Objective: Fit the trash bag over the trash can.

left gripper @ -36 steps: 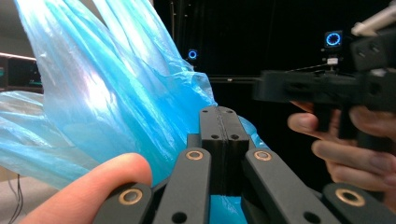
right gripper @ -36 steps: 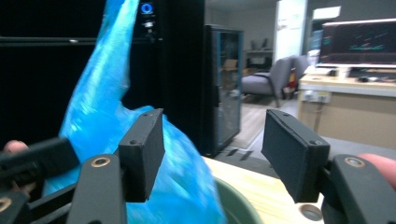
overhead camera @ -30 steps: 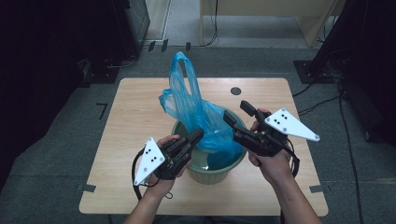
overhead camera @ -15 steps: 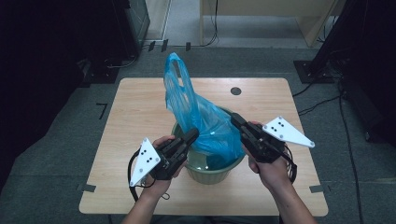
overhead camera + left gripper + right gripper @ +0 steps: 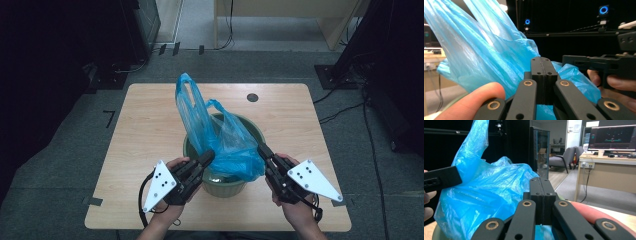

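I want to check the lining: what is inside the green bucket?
A blue plastic bag sits inside the green bucket, rising above its rim. The bag covers the bucket's bottom, so anything there stays hidden.

Monitor [image 5: 613,137] on desk [image 5: 607,173]; grey chair [image 5: 563,158] beyond.

We see a light wooden table [image 5: 150,150] carrying a green bucket [image 5: 222,186] near its front edge — beyond the bucket, a small dark disc [image 5: 252,97].
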`<state>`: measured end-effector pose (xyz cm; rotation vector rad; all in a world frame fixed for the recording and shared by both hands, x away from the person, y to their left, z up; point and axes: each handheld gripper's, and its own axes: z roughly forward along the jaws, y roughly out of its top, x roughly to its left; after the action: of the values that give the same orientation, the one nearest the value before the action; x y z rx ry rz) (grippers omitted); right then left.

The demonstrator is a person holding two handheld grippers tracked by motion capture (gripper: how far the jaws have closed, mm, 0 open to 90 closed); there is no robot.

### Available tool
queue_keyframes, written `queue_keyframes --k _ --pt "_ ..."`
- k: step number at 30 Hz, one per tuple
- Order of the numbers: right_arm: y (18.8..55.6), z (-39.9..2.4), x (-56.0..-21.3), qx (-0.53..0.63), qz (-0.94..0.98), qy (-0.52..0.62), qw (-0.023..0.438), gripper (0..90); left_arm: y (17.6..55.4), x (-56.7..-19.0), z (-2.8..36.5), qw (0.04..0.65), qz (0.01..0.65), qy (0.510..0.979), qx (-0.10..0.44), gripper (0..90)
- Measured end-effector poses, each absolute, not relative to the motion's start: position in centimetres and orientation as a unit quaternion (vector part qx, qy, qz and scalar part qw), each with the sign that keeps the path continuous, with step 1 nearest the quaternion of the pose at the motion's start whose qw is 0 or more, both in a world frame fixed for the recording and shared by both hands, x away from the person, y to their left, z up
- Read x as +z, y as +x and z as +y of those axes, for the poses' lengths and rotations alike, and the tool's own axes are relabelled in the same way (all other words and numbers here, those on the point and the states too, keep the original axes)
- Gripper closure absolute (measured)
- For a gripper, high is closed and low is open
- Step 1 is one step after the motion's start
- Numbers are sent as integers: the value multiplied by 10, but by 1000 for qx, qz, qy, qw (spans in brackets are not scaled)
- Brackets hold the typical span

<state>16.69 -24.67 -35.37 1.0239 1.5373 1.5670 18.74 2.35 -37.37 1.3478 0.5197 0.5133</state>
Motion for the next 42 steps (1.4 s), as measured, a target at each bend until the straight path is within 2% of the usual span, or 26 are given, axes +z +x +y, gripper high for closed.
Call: queue_keyframes --k 8,22,24,28,36,42 --pt "155 -246 -377 592 594 398 373 900 171 -392 20 706 240 618 247 895" --pt "147 -221 -395 583 614 375 378 895 178 -400 40 692 285 608 263 890" --pt "147 -221 -394 589 607 372 381 819 180 -402 44 690 288 608 265 891" --pt "149 -224 -389 596 603 371 380 742 184 -406 50 685 297 608 270 891" --pt "156 -233 -368 606 585 370 392 646 189 -412 59 679 311 607 273 891" --pt "170 -237 -342 615 574 373 392 608 191 -413 63 677 316 604 277 890"
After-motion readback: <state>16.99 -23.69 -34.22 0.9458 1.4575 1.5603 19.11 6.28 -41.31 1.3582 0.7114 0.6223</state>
